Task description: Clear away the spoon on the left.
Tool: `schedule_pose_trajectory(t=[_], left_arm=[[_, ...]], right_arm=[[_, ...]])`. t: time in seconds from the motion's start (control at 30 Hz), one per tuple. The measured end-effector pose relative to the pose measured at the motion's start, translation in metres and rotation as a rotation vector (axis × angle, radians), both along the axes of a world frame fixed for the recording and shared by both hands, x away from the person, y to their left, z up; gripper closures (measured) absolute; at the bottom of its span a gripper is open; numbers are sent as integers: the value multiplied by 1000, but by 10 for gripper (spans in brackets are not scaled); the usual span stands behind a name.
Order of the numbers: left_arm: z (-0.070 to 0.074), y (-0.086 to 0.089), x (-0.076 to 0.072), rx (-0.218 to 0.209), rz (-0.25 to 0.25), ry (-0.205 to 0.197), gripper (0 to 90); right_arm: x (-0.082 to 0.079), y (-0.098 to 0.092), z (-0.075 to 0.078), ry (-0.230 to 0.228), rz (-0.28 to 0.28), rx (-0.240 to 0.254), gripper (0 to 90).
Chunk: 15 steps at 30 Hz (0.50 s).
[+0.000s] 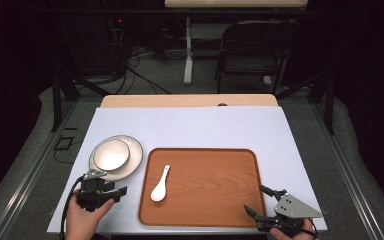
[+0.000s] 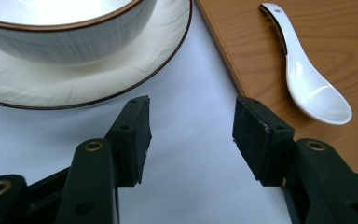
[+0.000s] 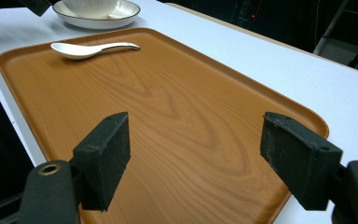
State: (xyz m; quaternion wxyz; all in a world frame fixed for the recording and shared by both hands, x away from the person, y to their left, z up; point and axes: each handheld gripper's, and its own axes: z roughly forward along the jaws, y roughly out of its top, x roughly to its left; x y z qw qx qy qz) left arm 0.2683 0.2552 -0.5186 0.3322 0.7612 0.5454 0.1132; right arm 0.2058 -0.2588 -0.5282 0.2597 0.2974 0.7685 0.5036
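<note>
A white ceramic spoon [image 1: 160, 185] [image 2: 312, 88] [image 3: 88, 49] lies on the left part of a wooden tray [image 1: 215, 185] [image 2: 354, 46] [image 3: 168, 102]. Left of the tray a white bowl [image 1: 111, 154] [image 2: 60, 37] [image 3: 91, 5] stands on a brown-rimmed plate [image 1: 135, 155] [image 2: 121, 70] [image 3: 121, 16]. My left gripper [image 1: 111, 183] [image 2: 191, 126] is open just in front of the plate, over bare table, nothing between its pads. My right gripper [image 1: 255, 198] [image 3: 196, 144] is open at the tray's near right corner, also holding nothing.
The white tabletop [image 1: 205, 127] runs behind and right of the tray. A strip of bare wood [image 1: 187, 100] forms the table's far edge. A dark folding chair [image 1: 257, 45] and a table leg [image 1: 188, 50] stand on the floor beyond.
</note>
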Motion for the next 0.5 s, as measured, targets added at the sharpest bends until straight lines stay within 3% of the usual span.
schedule_pose_trajectory(t=[0.1,0.23,0.5], left_arm=[[-5,1,-3,-20,4,-11,472],[-9,1,-4,-11,7,-16,475],[-9,0,-5,-43,-1,-16,463]], right_arm=[[0,0,0,0,-1,1,239],[0,0,0,1,-1,1,239],[0,0,0,1,-2,1,238]])
